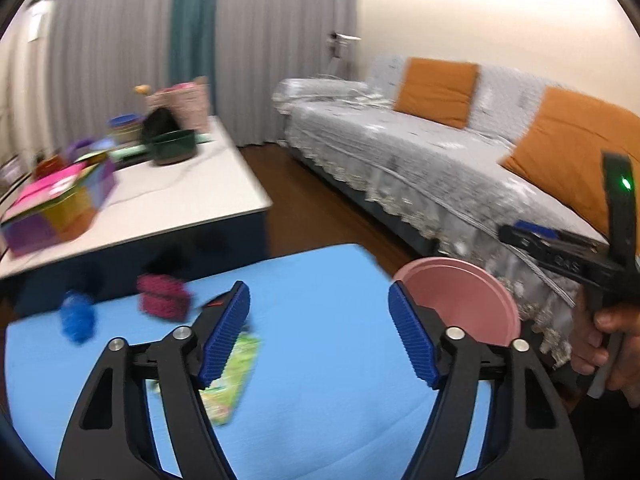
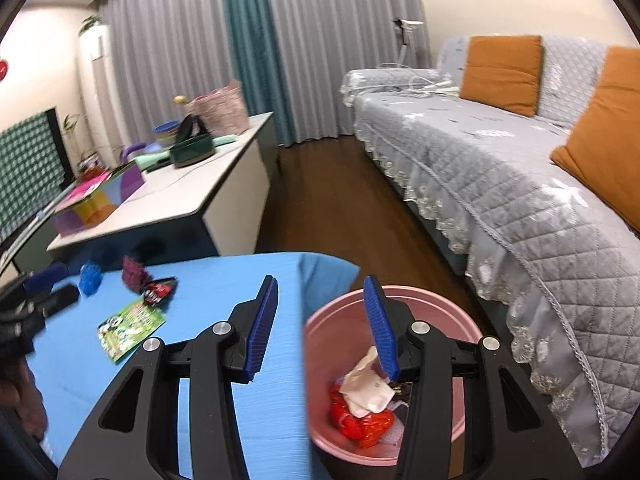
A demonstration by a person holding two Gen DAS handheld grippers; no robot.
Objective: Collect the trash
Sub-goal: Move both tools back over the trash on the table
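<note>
Both empty: left gripper (image 1: 320, 330) wide over blurred, perhaps green wrapper (image 1: 232, 376), right gripper (image 2: 322, 326) half-open above part-hidden pink bin (image 2: 460, 320).

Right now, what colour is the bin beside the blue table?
Pink. The bin shows best in the right wrist view, with trash inside.

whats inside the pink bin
In the pink bin: a white crumpled paper atop a red wrapper. The right gripper hides the bin's right side and bottom.
</note>
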